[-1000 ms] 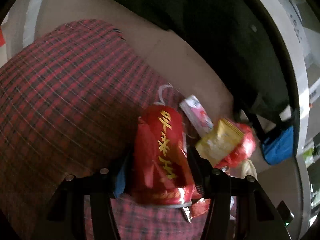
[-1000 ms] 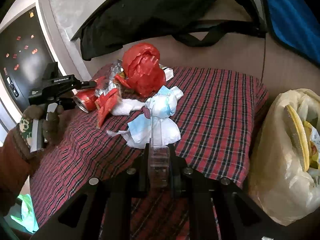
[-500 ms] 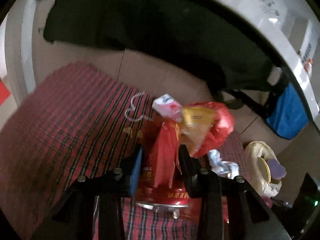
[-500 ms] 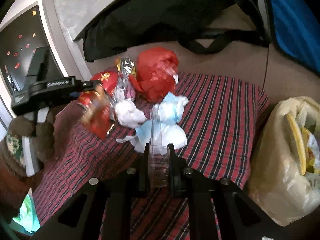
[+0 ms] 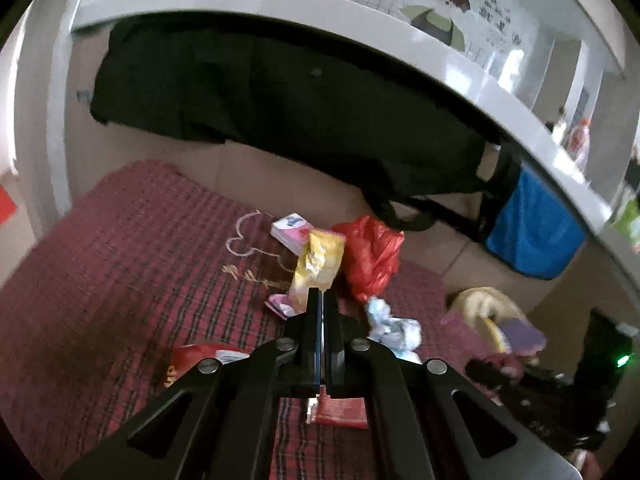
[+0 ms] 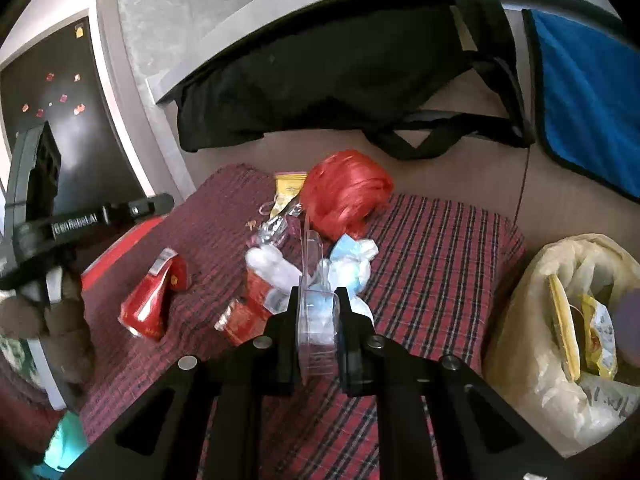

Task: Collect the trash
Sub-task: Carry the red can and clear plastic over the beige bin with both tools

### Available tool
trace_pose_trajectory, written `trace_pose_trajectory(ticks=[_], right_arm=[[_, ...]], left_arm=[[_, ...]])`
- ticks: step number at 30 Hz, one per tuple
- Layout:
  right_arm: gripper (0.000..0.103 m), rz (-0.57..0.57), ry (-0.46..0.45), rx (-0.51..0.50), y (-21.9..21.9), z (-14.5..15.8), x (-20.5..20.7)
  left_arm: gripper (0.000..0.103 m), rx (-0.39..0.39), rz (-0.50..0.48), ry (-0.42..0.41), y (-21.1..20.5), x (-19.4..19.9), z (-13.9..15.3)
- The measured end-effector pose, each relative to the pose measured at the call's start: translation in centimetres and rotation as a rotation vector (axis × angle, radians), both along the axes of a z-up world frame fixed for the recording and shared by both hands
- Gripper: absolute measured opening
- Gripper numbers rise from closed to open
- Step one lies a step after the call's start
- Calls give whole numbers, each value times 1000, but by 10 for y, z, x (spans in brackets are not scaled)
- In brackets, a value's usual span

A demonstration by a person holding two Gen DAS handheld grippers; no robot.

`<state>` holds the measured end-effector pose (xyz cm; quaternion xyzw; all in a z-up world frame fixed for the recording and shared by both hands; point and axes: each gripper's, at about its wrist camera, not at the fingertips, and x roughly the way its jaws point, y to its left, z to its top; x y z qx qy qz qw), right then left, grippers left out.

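My left gripper (image 5: 320, 300) is shut and empty above the plaid cloth (image 5: 120, 280). The crushed red can (image 6: 154, 300) lies on the cloth below the left gripper (image 6: 152, 204); its edge shows in the left wrist view (image 5: 196, 356). My right gripper (image 6: 318, 300) is shut on a clear plastic package (image 6: 314, 276). Trash lies in a pile ahead: a red plastic bag (image 6: 346, 194), a yellow wrapper (image 5: 318, 264), white and blue tissues (image 6: 348, 264), a red wrapper (image 6: 240, 316). A yellowish trash bag (image 6: 560, 312) stands open at the right.
A black bag (image 6: 320, 80) and a blue cloth (image 6: 588, 92) hang from the white rail behind. A pink and white packet (image 5: 290, 230) lies at the far edge of the pile. A brown wall backs the cloth.
My left gripper let go of the red can, which dropped onto the cloth, and its jaws closed fully. The left gripper rose and tilted up. The right gripper kept hold of the clear package.
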<state>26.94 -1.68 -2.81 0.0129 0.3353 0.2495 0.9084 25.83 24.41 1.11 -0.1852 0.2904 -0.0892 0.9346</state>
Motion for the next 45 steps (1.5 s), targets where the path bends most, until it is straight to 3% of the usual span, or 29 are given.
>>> trace_pose_trajectory(ticks=[3,4,5,7,10,13,19,27,30,35,45], right_arm=[[13,-2,19,-4,-4,-9,-2],[13,-2,27,-1,-6,-12,-2],[13,-3,35,3,-7,-16,-2],[13,-8,50,11,-9,-22,-1],[13,-8,70,34,-8,-28,1],[13,-2,79,38,-3,-33,0],[13,21,72,-27,6,-39,-7],[13,34,86,-22,9,-41,-7],[13,34,84,-28,9,-41,-7],[13,28,81,-39,7,-40,-9],[13,11,49,-23,0,-31,-9]], left_arm=[[8,-46,0,-32,23,-5,4],[19,-44,13,-42,32,-8,5],[39,-40,25,-41,38,-10,5],[59,-55,26,-7,52,-10,-2],[59,-125,-19,84,60,-7,-30],[59,-103,-36,189,56,-5,-57],[60,-153,-50,253,51,-18,-87],[62,-151,-105,309,23,-3,-94],[50,-129,-112,308,12,2,-90],[45,-43,-103,273,-4,2,-80],[39,7,-73,193,-12,-9,-57]])
